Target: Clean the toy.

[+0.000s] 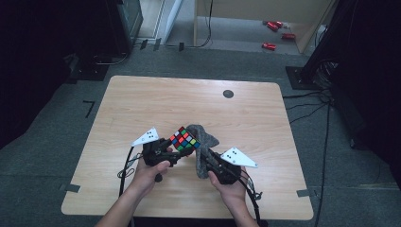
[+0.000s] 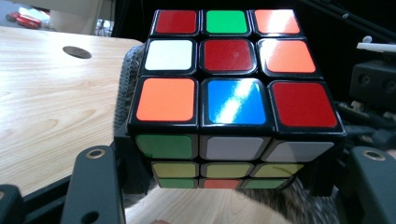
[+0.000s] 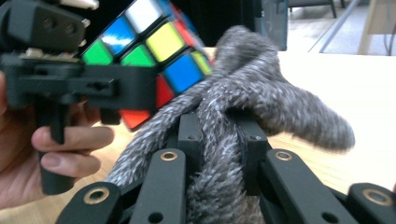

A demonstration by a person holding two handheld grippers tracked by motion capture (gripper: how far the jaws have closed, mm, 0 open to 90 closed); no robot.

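A scrambled Rubik's cube (image 1: 184,138) is held above the table's middle, with my left gripper (image 1: 176,147) shut on its sides. In the left gripper view the cube (image 2: 233,93) sits between the two black jaws, red, green and orange stickers on top. A grey fuzzy cloth (image 1: 204,145) hangs against the cube's right side, and my right gripper (image 1: 211,160) is shut on it. In the right gripper view the cloth (image 3: 243,112) bunches between the jaws and touches the cube (image 3: 154,46) held by the left gripper (image 3: 116,93).
The wooden table (image 1: 142,99) has a round dark hole (image 1: 228,93) near its far edge. Cables (image 1: 126,165) trail from both grippers toward the front edge. Red objects (image 1: 274,28) lie on the floor beyond the table.
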